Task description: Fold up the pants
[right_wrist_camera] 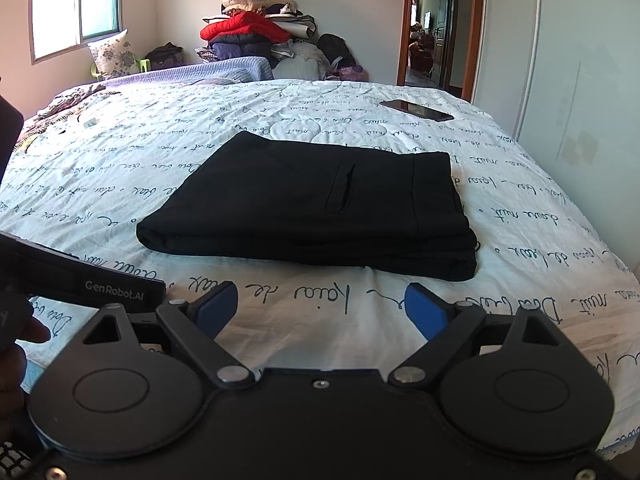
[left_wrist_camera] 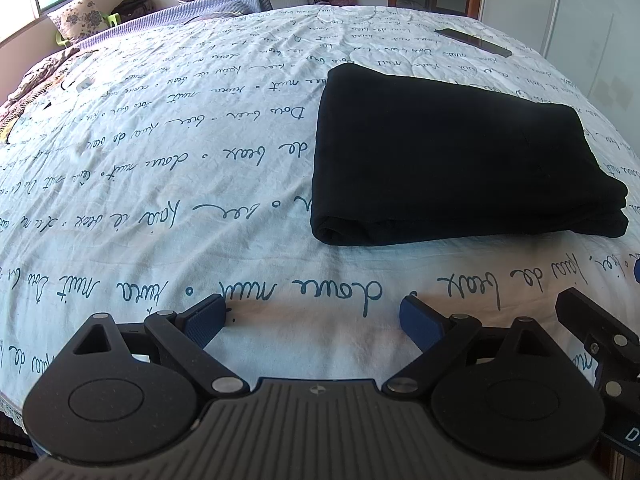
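The black pants (left_wrist_camera: 452, 156) lie folded into a flat rectangular stack on the white bedspread with blue script (left_wrist_camera: 180, 184). In the right wrist view the pants (right_wrist_camera: 312, 204) show a back pocket slit on top. My left gripper (left_wrist_camera: 314, 316) is open and empty, low over the bedspread, short of the stack's near left corner. My right gripper (right_wrist_camera: 322, 308) is open and empty, just short of the stack's near edge. The left gripper's body shows at the left edge of the right wrist view (right_wrist_camera: 80, 276).
A dark phone (right_wrist_camera: 416, 110) lies on the far right of the bed. A pile of clothes (right_wrist_camera: 256, 36) and a floral pillow (right_wrist_camera: 114, 54) sit beyond the bed's far end. A white wardrobe (right_wrist_camera: 568, 80) stands right, beside an open doorway (right_wrist_camera: 434, 40).
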